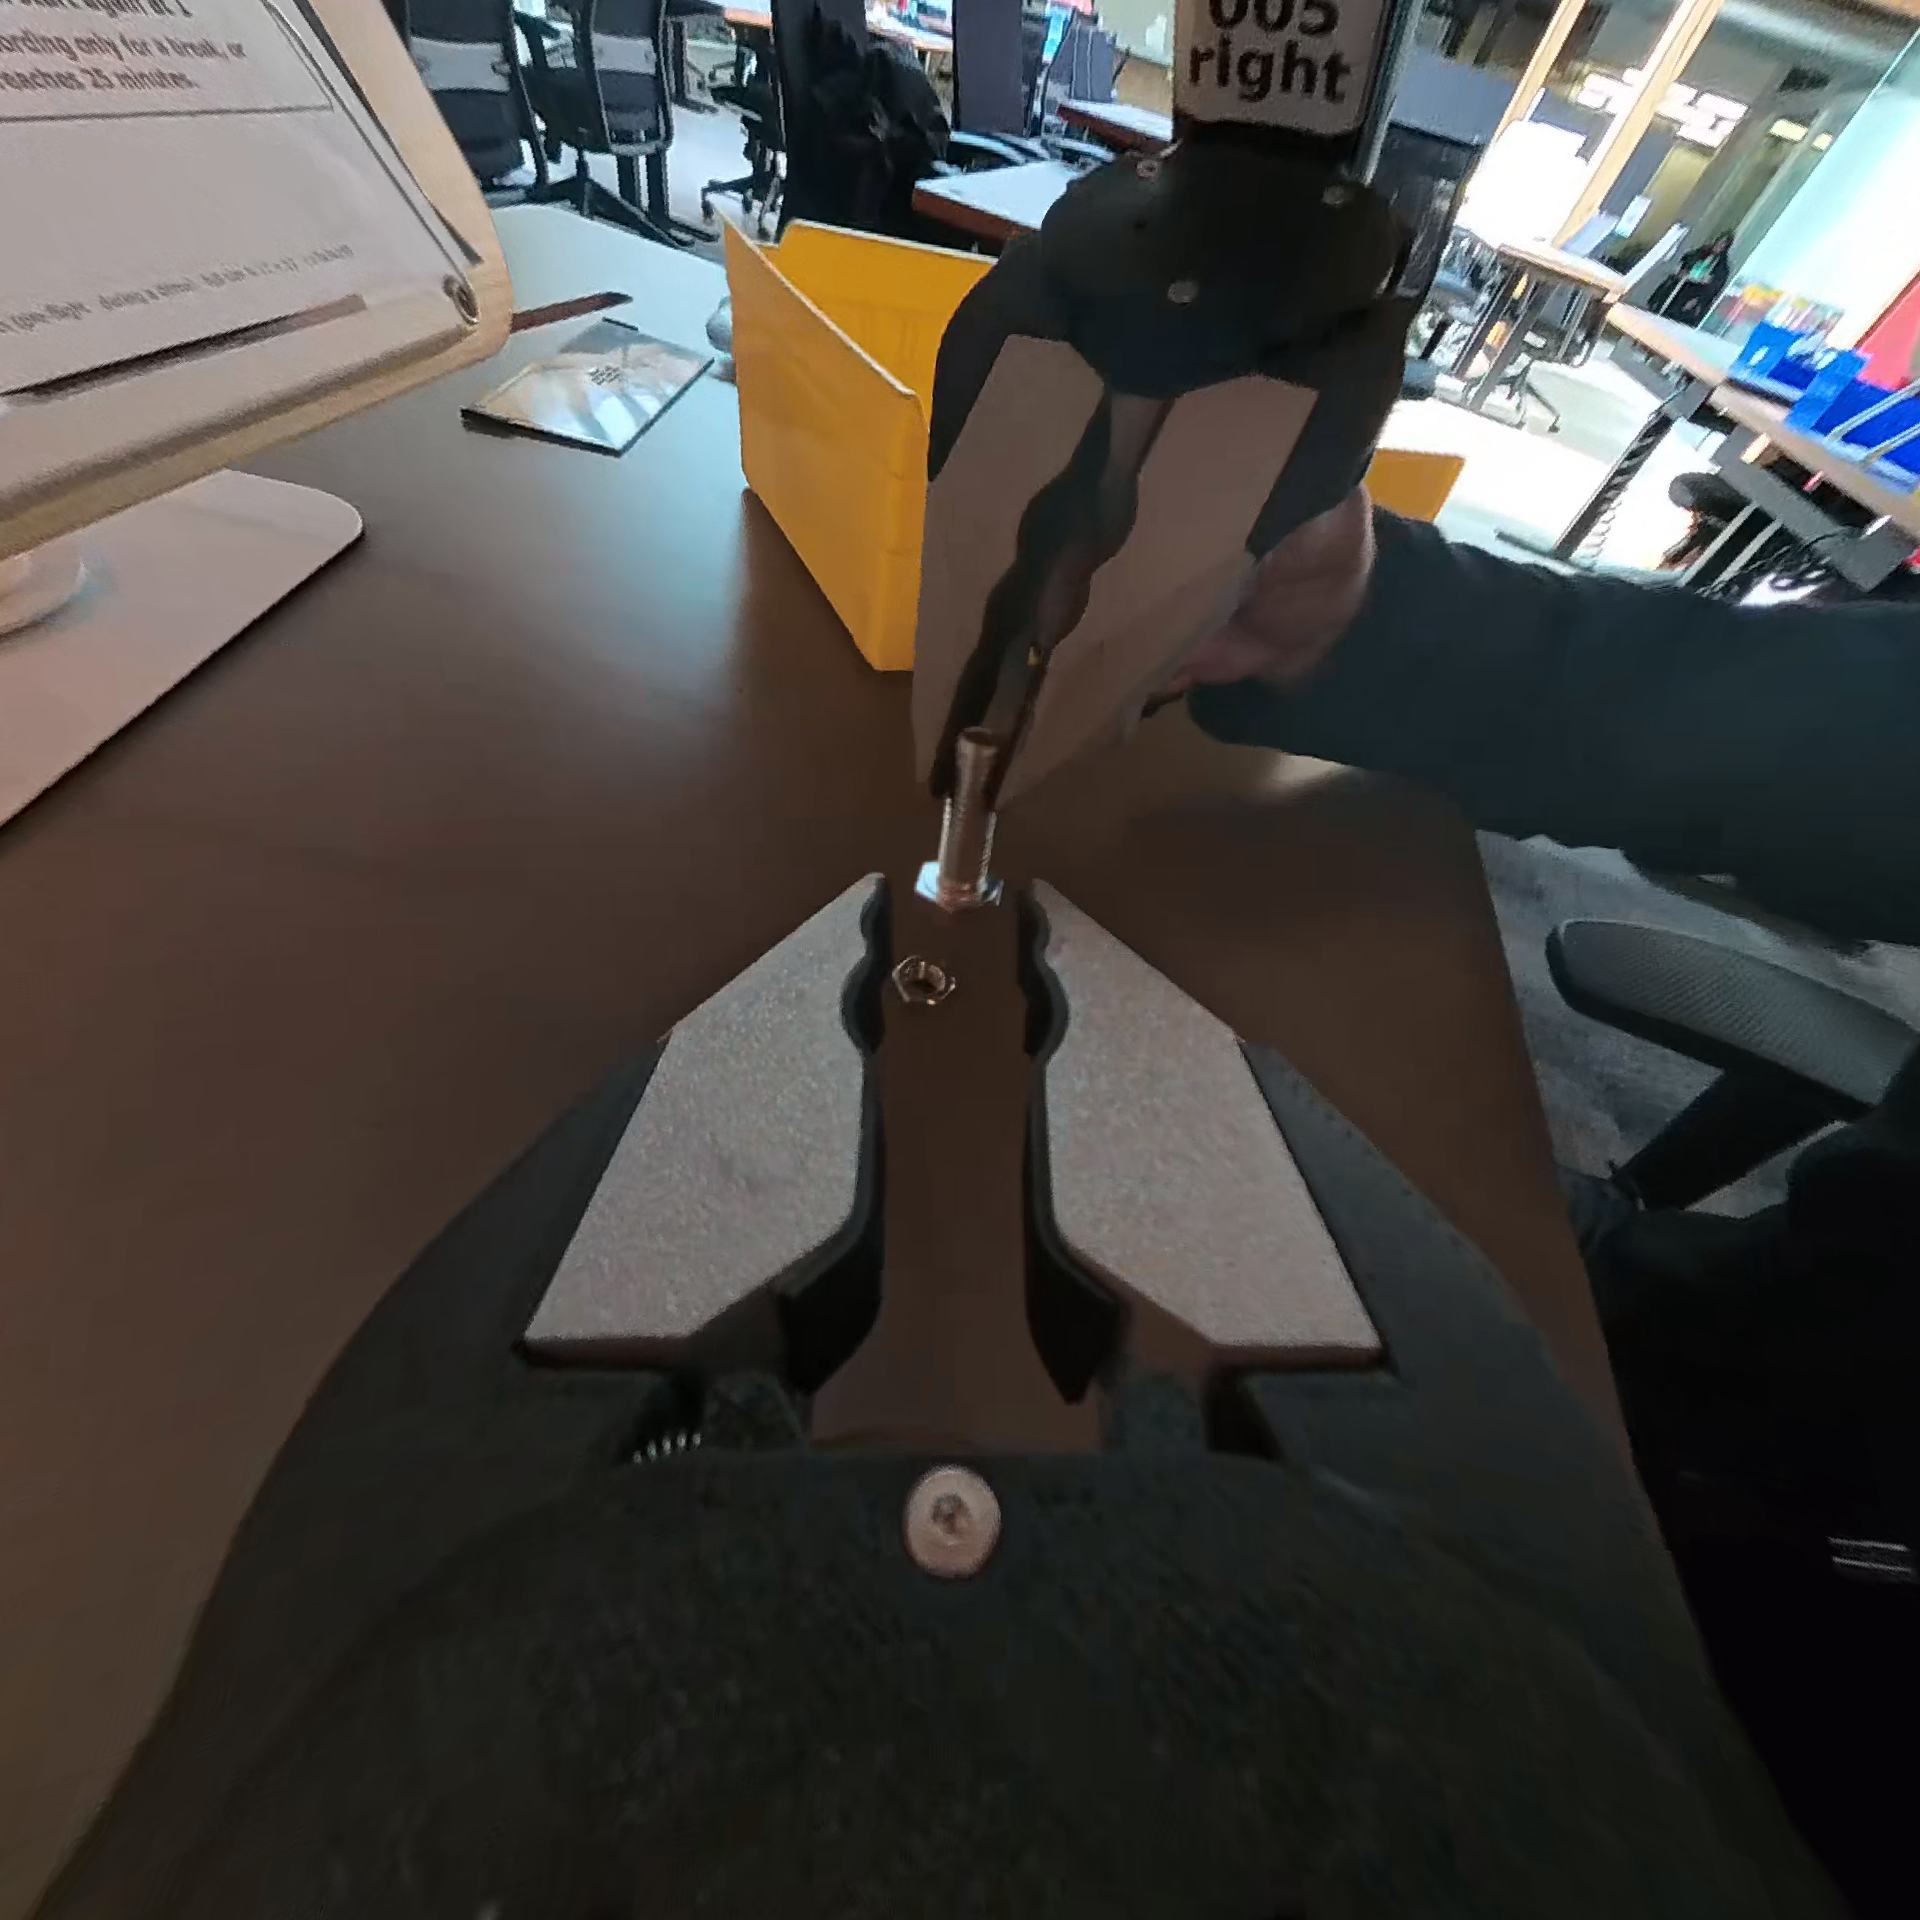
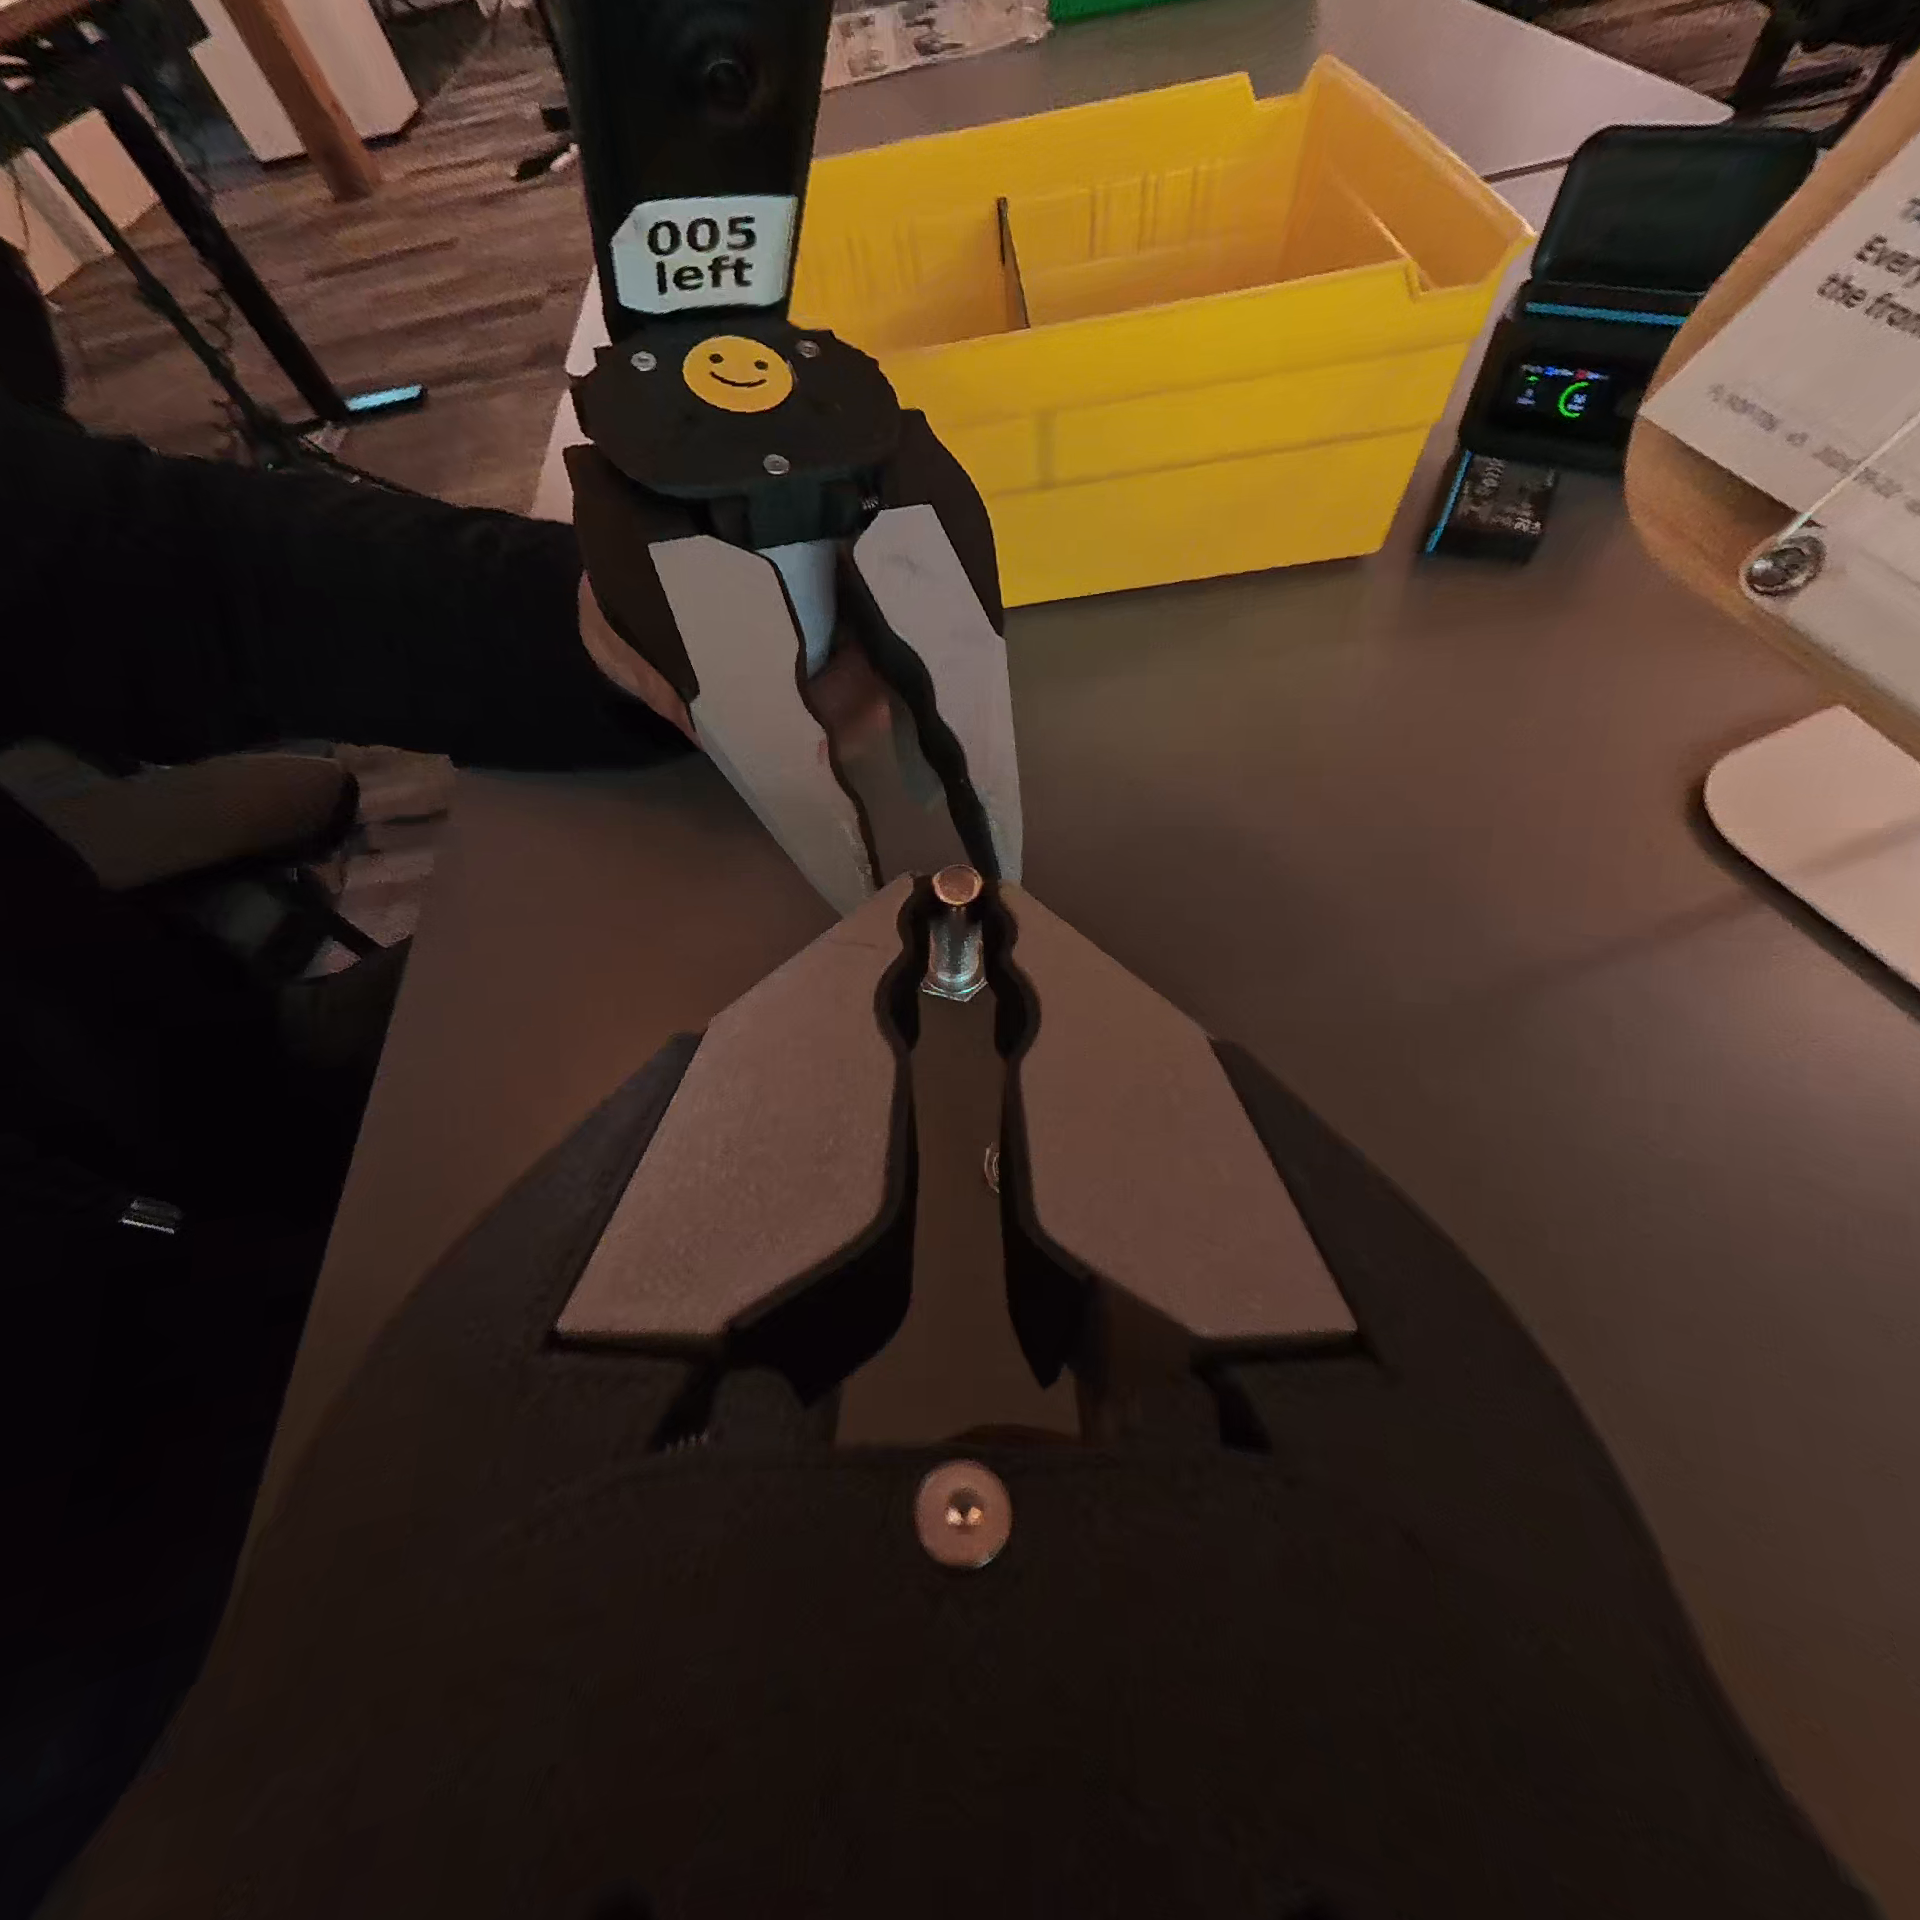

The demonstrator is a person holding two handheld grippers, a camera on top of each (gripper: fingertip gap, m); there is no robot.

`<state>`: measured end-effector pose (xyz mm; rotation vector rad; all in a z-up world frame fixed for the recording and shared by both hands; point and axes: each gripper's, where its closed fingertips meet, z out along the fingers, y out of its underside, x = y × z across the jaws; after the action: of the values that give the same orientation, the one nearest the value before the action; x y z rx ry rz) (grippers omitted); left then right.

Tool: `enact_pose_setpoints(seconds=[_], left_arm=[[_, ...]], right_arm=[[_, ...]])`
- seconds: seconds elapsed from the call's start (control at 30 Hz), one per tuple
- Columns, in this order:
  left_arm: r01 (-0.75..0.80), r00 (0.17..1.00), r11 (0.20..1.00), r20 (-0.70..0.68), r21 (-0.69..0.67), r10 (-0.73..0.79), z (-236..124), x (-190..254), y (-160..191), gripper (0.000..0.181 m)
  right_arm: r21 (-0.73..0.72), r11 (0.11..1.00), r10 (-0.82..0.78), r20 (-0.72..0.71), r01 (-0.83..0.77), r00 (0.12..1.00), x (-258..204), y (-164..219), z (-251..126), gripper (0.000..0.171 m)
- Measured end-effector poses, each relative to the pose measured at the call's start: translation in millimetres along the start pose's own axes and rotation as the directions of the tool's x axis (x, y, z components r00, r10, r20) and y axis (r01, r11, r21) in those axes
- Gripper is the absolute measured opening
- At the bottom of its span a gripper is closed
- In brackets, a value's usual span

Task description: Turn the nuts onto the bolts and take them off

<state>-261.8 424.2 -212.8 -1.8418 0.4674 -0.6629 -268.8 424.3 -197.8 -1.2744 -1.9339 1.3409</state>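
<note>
Left gripper had its fingers spread, with nothing between them but the dark worktop. A small hex nut lay flat on the worktop in that gap, nearer the left finger and touching neither. Just beyond the fingertips a silver bolt stood upright, head down on the worktop and threaded shank pointing up. Right gripper came down from above, its fingers pinching the upper part of the shank; the right wrist view showed the bolt sitting between the tips of that gripper with the shank end facing the camera. A hand in a dark sleeve held the right gripper from the right side. Behind both grippers, toward the far edge of the worktop, a yellow bin with a divider stood open. To its right sat a small black device with a lit screen.
</note>
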Motion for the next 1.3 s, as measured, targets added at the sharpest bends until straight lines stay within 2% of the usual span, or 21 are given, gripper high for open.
enact_pose_setpoints(seconds=[0.17, 0.9, 1.03, 1.17, 1.3], left_arm=[[0.014, 1.0, 1.0, -0.015, 0.007, -0.014, -1.5, -0.7, -0.3, 0.008], [0.004, 0.997, 0.999, -0.071, 0.036, -0.001, 2.5, 11.8, -3.6, 0.008], [-0.122, 0.992, 0.992, 0.022, 0.022, 0.122, 1.8, 8.1, -3.7, 0.008], [-0.164, 0.986, 0.986, 0.041, 0.027, 0.163, -0.7, 6.7, -3.1, 0.007], [-0.184, 0.982, 0.982, 0.058, 0.051, 0.181, -5.7, 2.1, -6.6, 0.008]], right_arm=[[-0.002, 1.0, -0.026, 0.013, 0.026, 1.0, -2.8, -2.8, 7.0, 0.007], [0.037, 0.998, -0.046, 0.039, 0.045, 0.998, -13.0, -8.7, 6.4, 0.006], [0.037, 0.999, -0.038, 0.035, 0.036, 0.999, -10.6, -9.2, 5.0, 0.007], [-0.018, 0.999, -0.048, -0.007, 0.048, 0.999, -3.8, -0.4, -2.4, 0.017], [-0.201, 0.978, -0.078, -0.073, 0.062, 0.994, 10.6, 45.2, -10.0, 0.021]])
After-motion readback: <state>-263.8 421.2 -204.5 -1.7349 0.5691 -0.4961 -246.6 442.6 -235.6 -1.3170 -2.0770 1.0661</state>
